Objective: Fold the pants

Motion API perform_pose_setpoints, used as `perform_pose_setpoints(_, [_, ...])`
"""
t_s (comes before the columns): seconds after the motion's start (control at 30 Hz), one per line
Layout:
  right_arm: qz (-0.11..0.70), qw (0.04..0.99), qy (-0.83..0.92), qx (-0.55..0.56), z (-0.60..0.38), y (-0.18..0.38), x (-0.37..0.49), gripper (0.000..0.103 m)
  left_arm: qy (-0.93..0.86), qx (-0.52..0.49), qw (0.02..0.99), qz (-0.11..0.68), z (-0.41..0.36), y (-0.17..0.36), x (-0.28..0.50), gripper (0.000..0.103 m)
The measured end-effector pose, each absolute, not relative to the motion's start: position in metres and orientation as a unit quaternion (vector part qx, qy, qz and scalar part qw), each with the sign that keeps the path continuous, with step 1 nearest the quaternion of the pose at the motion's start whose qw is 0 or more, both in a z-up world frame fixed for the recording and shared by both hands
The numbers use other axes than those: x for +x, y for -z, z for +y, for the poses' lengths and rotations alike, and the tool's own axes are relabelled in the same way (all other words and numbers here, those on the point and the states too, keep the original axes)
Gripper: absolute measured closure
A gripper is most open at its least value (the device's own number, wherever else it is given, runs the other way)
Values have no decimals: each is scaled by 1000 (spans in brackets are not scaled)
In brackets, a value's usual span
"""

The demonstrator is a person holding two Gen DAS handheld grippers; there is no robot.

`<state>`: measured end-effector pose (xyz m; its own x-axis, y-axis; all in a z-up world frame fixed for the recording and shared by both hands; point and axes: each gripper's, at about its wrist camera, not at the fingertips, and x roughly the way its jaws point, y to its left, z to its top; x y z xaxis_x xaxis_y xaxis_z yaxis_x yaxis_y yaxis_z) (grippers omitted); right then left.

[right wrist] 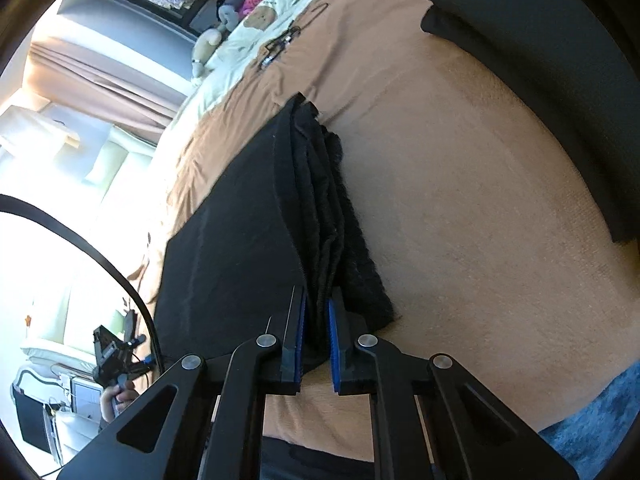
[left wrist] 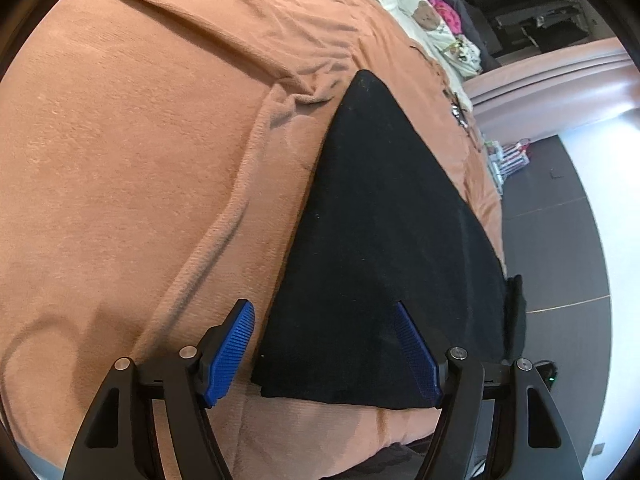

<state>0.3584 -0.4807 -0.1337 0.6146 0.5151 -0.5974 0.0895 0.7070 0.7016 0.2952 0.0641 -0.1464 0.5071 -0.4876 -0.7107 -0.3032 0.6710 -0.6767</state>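
Pants (left wrist: pixel 372 240): black, soft, limp cloth, lying flat on a brown blanket (left wrist: pixel 140 160) over the bed. Likely light; sags unless held at edges. Left hand-held gripper (left wrist: pixel 326 354): spread wide, empty, straddling a corner. Right hand-held gripper (right wrist: pixel 316 340): clamped on the stacked layered edge, the best hold.

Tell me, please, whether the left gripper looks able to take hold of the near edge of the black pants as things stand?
Probably yes. The left gripper is open, its fingers straddling the near edge of the black pants on the orange blanket, with nothing between them. The right gripper is clamped on another edge.
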Motion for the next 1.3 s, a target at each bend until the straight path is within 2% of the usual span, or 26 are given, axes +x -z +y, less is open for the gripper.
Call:
perform_pose_setpoints(0.13, [427, 825, -119, 351, -480, 132, 363, 97, 64, -400, 771, 491, 61, 150, 302, 50])
perform_pose_setpoints(0.3, [427, 828, -123, 343, -478, 124, 363, 94, 80, -425, 758, 488, 64, 161, 315, 53])
perform_pose_setpoints(0.33, [425, 827, -121, 347, -481, 122, 363, 91, 81, -424, 758, 489, 64, 163, 319, 62])
perform_pose_setpoints(0.4, [418, 833, -114, 345, -485, 118, 362, 82, 82, -413, 760, 495, 59, 162, 325, 74])
perform_pose_setpoints(0.43, [414, 836, -110, 344, -488, 116, 361, 66, 79, -404, 762, 500, 56, 161, 329, 80])
perform_pose_setpoints(0.47, [412, 838, -107, 343, -489, 115, 361, 43, 79, -398, 764, 502, 54, 161, 331, 83])
perform_pose_setpoints(0.53, [409, 840, -110, 339, -488, 116, 366, 29, 73, -382, 772, 504, 51, 155, 332, 90])
perform_pose_setpoints(0.7, [460, 818, -146, 314, -464, 138, 404, 29, 63, -352, 791, 497, 44, 134, 332, 94])
perform_pose_setpoints(0.77, [457, 823, -155, 299, -456, 134, 413, 30, 53, -349, 789, 503, 45, 130, 333, 94])
perform_pose_setpoints(0.83, [467, 820, -163, 288, -448, 130, 419, 38, 55, -343, 794, 498, 44, 119, 334, 94])
perform_pose_setpoints(0.9, [477, 815, -166, 283, -444, 127, 424, 50, 61, -345, 798, 490, 47, 107, 335, 94])
perform_pose_setpoints(0.97, [476, 812, -171, 291, -446, 122, 427, 66, 69, -344, 801, 484, 48, 100, 335, 94])
perform_pose_setpoints(1.03, [477, 811, -176, 290, -445, 117, 427, 74, 71, -337, 806, 482, 50, 93, 335, 94])
perform_pose_setpoints(1.3, [491, 804, -193, 275, -424, 111, 437, 76, 66, -344, 811, 469, 76, 82, 325, 95])
